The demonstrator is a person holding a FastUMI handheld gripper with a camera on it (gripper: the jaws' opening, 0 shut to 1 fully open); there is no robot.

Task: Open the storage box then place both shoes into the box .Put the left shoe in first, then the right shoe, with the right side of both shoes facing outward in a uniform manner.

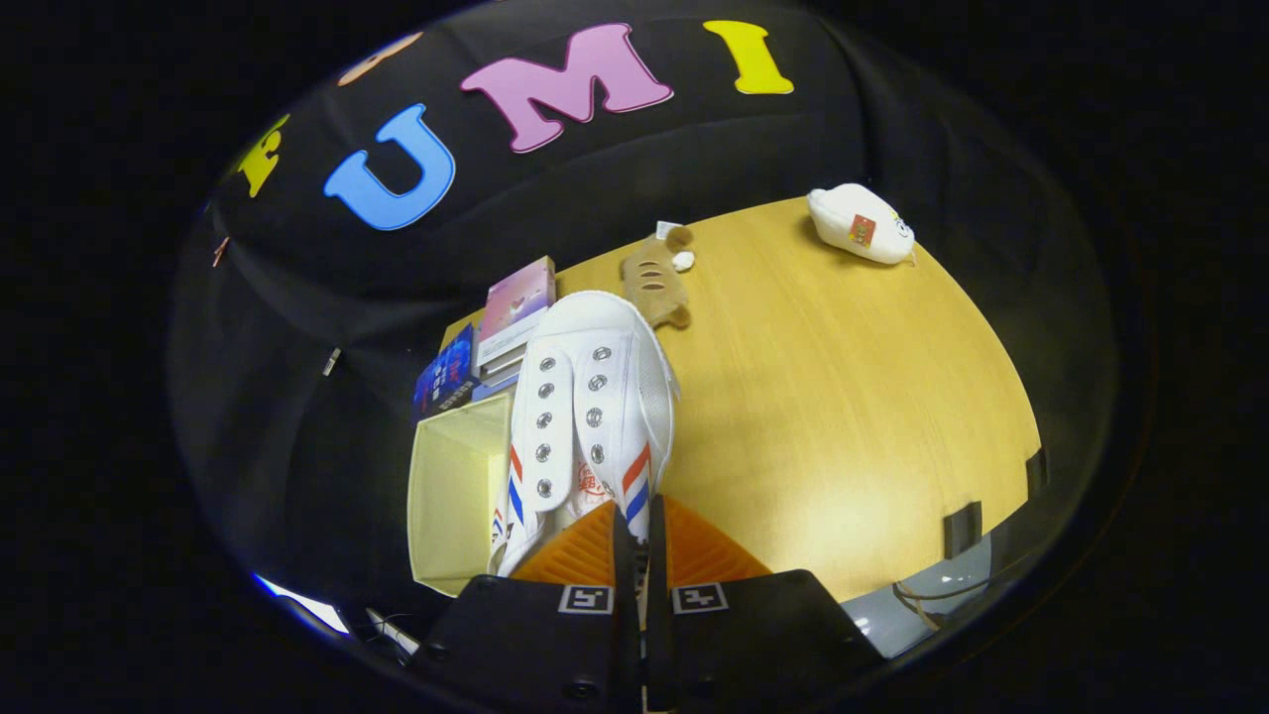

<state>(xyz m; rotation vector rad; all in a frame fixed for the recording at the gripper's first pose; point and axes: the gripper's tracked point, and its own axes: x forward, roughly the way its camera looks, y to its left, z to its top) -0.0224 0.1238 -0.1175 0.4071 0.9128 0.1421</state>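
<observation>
box: your open pale-yellow fabric storage box [451, 496] sits at the wooden table's left edge
shoe: white canvas sneaker with red-blue stripes [585, 416], lifted beside it
gripper [639, 540]: orange fingers pinched on shoe's heel
table: yellow wood [843, 416], black cloth behind

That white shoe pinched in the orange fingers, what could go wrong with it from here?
The gripper pinches only a thin part of the white shoe at its near end, so it might slip or swing. The shoe hangs beside the open box, where another shoe seems to lie; it could catch the rim. The stack of books just beyond could be bumped.
</observation>
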